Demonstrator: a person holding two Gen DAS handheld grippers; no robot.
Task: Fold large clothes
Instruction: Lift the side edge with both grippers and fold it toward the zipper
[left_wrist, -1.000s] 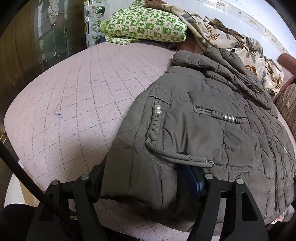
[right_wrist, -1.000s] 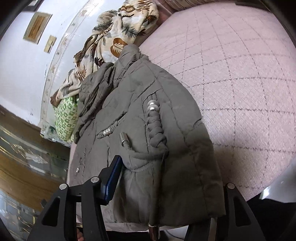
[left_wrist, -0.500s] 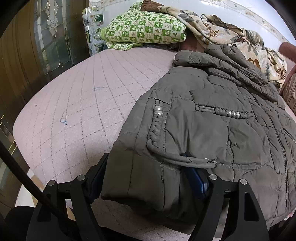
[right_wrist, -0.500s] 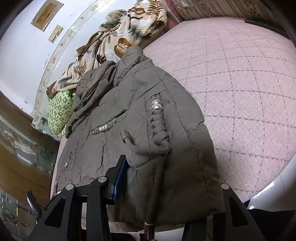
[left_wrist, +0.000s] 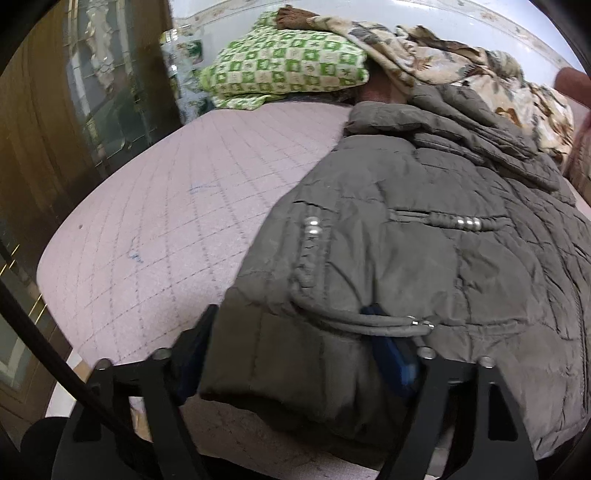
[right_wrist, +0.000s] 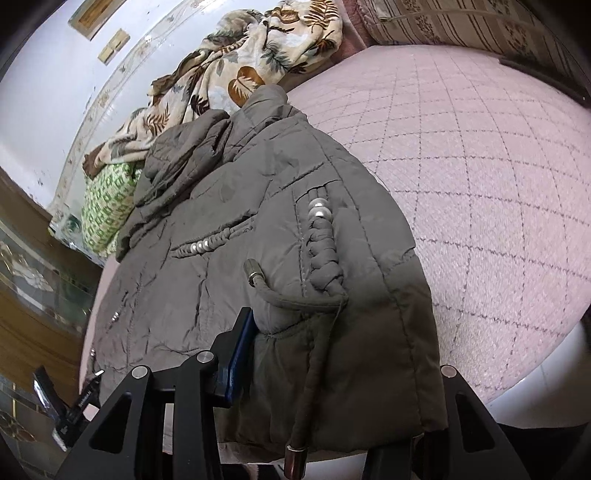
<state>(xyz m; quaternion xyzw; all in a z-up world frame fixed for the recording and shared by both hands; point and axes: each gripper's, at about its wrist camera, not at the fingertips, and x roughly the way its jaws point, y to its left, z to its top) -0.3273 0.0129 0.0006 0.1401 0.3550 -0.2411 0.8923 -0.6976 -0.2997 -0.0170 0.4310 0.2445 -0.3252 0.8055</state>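
Observation:
An olive-grey padded jacket (left_wrist: 424, 266) lies flat on the pink quilted bed (left_wrist: 159, 229), with braided cords and silver beads on its pockets. My left gripper (left_wrist: 295, 354) has the jacket's near hem corner between its fingers. Its jaws are closing, and both pads touch the fabric. In the right wrist view the same jacket (right_wrist: 240, 229) fills the middle. My right gripper (right_wrist: 340, 365) is shut on the opposite hem corner. Its blue pad (right_wrist: 240, 350) presses into the fabric, and the other finger is partly hidden under the hem.
A green checked pillow (left_wrist: 288, 70) and a leaf-print blanket (left_wrist: 461, 77) are piled at the head of the bed. A wood-and-glass cabinet (left_wrist: 92, 96) stands along the left. A striped cushion (right_wrist: 461, 22) lies beyond the bare pink quilt (right_wrist: 480, 184). The bed's near edge drops to the floor (right_wrist: 546, 365).
Both wrist views have rolled a little. The right gripper's fingers have drawn closer together on the hem. The jacket has stayed where it was on the bed.

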